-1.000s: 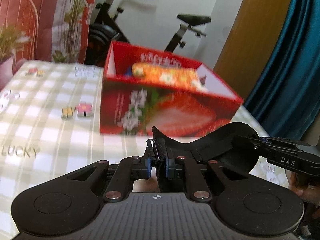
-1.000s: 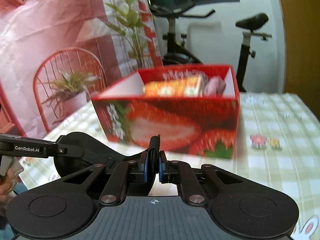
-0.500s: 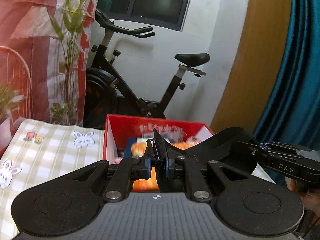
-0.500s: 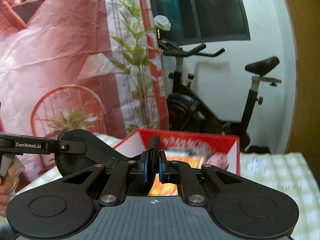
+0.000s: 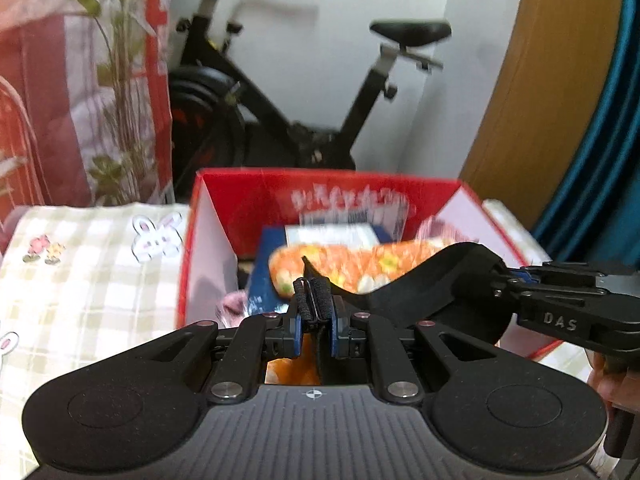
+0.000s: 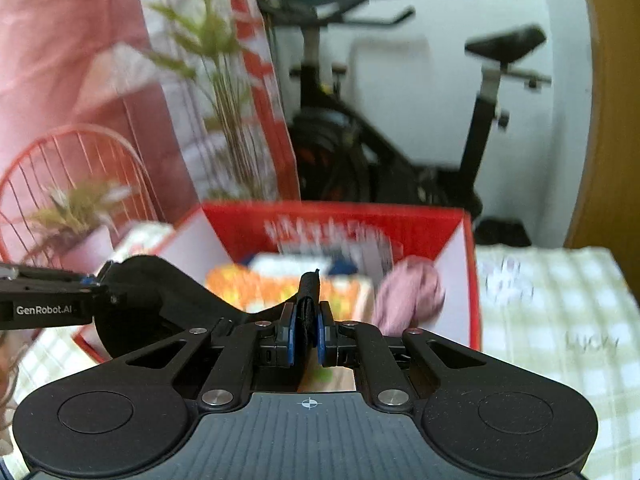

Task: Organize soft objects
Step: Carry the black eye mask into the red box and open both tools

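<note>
Both grippers hold one black eye mask between them above the red strawberry box (image 5: 328, 192). My left gripper (image 5: 314, 316) is shut on the mask's elastic strap end. My right gripper (image 6: 307, 320) is shut on the other end. The black eye mask (image 5: 440, 280) curves between them and also shows in the right wrist view (image 6: 160, 292). Inside the red box (image 6: 466, 240) lie an orange floral roll (image 5: 352, 264), a blue-and-white packet (image 5: 332, 236) and a pink soft item (image 6: 408, 292).
The box stands on a table with a green checked cloth (image 5: 88, 264) printed with rabbits and flowers, also seen in the right wrist view (image 6: 560, 320). Behind the table are an exercise bike (image 5: 304, 92), a red patterned backdrop (image 6: 80, 60), a wooden door and a teal curtain (image 5: 600, 140).
Both grippers rose with the mask from in front of the box, then tilted down over it, so the box's inside now shows from above.
</note>
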